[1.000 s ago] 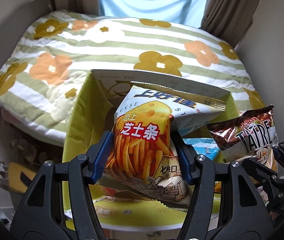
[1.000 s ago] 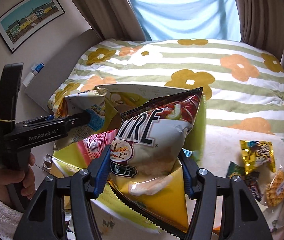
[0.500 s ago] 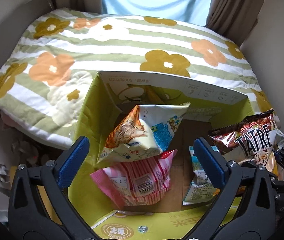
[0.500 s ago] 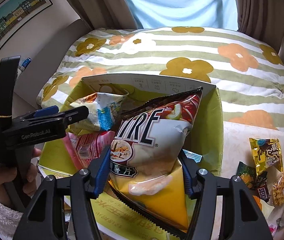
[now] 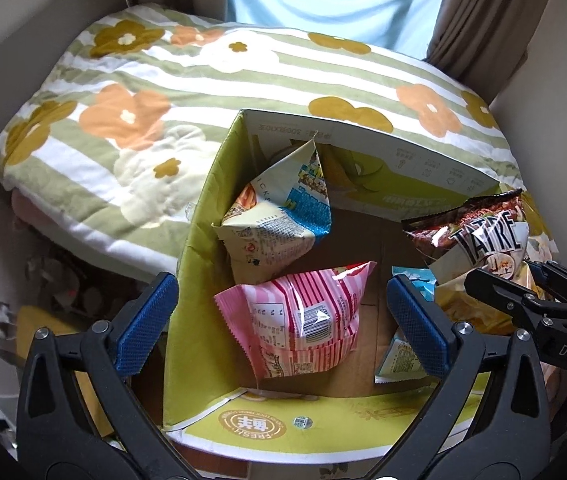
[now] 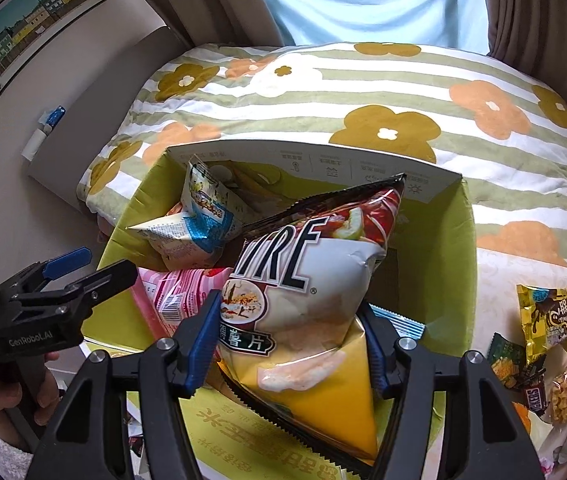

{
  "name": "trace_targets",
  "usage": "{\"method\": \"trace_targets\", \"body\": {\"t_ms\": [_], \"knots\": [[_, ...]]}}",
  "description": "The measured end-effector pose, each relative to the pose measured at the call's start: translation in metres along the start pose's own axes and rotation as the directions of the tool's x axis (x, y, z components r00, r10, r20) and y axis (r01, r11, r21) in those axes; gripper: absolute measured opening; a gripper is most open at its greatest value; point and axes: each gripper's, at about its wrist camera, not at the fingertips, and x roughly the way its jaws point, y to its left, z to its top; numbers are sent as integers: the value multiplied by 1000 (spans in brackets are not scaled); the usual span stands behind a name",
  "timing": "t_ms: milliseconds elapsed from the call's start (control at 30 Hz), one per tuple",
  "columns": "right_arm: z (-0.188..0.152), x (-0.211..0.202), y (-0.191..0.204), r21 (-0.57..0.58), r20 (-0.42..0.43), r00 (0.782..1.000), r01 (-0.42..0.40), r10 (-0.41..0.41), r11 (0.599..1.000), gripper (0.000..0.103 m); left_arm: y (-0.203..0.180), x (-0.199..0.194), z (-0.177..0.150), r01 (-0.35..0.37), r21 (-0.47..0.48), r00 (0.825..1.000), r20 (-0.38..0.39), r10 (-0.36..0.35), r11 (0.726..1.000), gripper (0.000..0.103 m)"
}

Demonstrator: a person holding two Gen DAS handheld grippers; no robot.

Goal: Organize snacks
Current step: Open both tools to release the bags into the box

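A green cardboard box (image 5: 195, 216) stands open on the bed; it also shows in the right wrist view (image 6: 465, 264). Inside lie a cream and blue cheese-stick bag (image 5: 279, 216), a pink striped bag (image 5: 303, 320) and a light blue packet (image 5: 399, 356). My left gripper (image 5: 283, 324) is open and empty over the box's left wall. My right gripper (image 6: 291, 344) is shut on a brown, white and yellow chip bag (image 6: 315, 280) and holds it upright above the box's right half. That bag shows at the right in the left wrist view (image 5: 479, 240).
Several small snack packs (image 6: 547, 340) lie on the bed right of the box. A striped flower quilt (image 6: 363, 92) covers the bed behind. A wall and a framed picture (image 6: 31, 24) are at the left. Clutter lies on the floor (image 5: 43, 280) left of the box.
My left gripper opened and let the cheese-stick bag drop into the box, then drew back to the left. My right gripper carried the chip bag further over the box.
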Motion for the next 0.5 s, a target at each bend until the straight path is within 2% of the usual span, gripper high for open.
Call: {"method": "trace_targets", "body": {"t_ms": [67,100,133,267,500], "knots": [[0,-1,3,-22,22,1000,1,0,1000,79,2,-4,-3,1,-7,1000,6,-1,1000,103],[-2,-6,5,-41,56,998,10,-8,999,92,2,-6,-5,3,-11,1000,8,-3,1000,103],[-2,-10,7,-58,79,997,14,-10,998,96,4,-8,-6,5,-14,1000,9,-5,1000,103],[-6,-27,6,-83,131,991,53,-42,995,97,4,-15,-14,16,-19,1000,10,-15,1000,103],[-22,-43,4,-61,134,988,83,-74,995,97,1,-33,-27,20,-19,999,34,-20,1000,103]]}}
